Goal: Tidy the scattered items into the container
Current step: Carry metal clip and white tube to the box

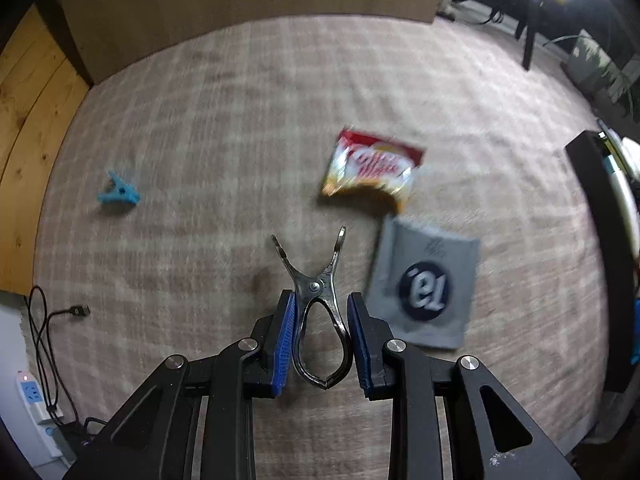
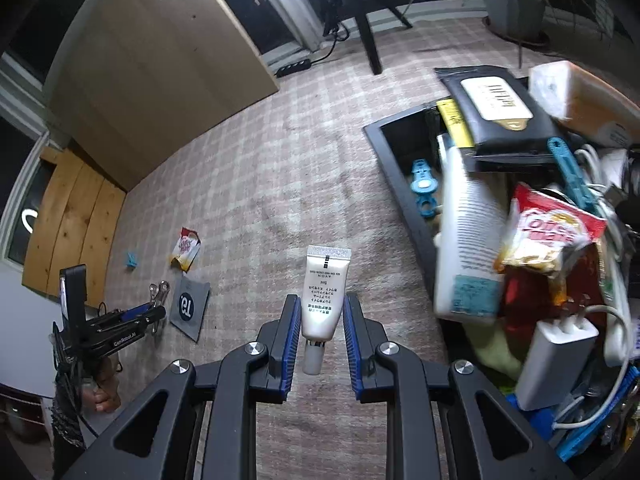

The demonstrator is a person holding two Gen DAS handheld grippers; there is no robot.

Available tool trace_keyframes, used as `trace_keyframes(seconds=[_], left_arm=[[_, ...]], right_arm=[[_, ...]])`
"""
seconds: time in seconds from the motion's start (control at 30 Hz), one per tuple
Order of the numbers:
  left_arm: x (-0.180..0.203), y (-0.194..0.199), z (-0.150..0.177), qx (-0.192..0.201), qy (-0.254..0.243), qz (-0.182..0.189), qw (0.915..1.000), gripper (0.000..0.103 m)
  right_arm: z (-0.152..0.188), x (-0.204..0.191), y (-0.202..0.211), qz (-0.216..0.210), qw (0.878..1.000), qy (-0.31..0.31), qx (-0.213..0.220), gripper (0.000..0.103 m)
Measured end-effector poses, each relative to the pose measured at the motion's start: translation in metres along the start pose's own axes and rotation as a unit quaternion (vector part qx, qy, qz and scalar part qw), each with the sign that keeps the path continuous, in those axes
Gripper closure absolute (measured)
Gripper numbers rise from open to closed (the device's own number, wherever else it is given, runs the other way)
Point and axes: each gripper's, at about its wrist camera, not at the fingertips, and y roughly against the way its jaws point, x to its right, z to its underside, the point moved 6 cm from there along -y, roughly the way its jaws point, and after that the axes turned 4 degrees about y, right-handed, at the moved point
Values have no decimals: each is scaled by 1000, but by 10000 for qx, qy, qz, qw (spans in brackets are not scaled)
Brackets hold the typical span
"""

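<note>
A checked rug (image 1: pixel 240 120) covered the floor beside wooden boards (image 1: pixel 28 128). The left gripper (image 1: pixel 321 344) pinched a metal clip (image 1: pixel 316 292); the right gripper (image 2: pixel 321 340) pinched a white tube (image 2: pixel 324 292). The packet's (image 1: pixel 372 168) print was blurred.

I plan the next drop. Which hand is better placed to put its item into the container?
Right: its gripper holds the white tube beside the container; the left is farther away.
</note>
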Motion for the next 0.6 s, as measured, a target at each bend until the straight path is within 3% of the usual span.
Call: trace_keyframes(seconds=[0.2,0.4,0.6], left_arm=[[60,24,-26,289,-503,438,9974,74],[180,25,-66,333,-1051,1058,9883,74],[291,24,-98,323,-1285,1627,9777,74]], right_arm=[[-7,27,32,81,9991,-258,326,84],[-12,62,56,267,9970,-524,493,84],[-20,88,66,422,9952,-662,587,84]])
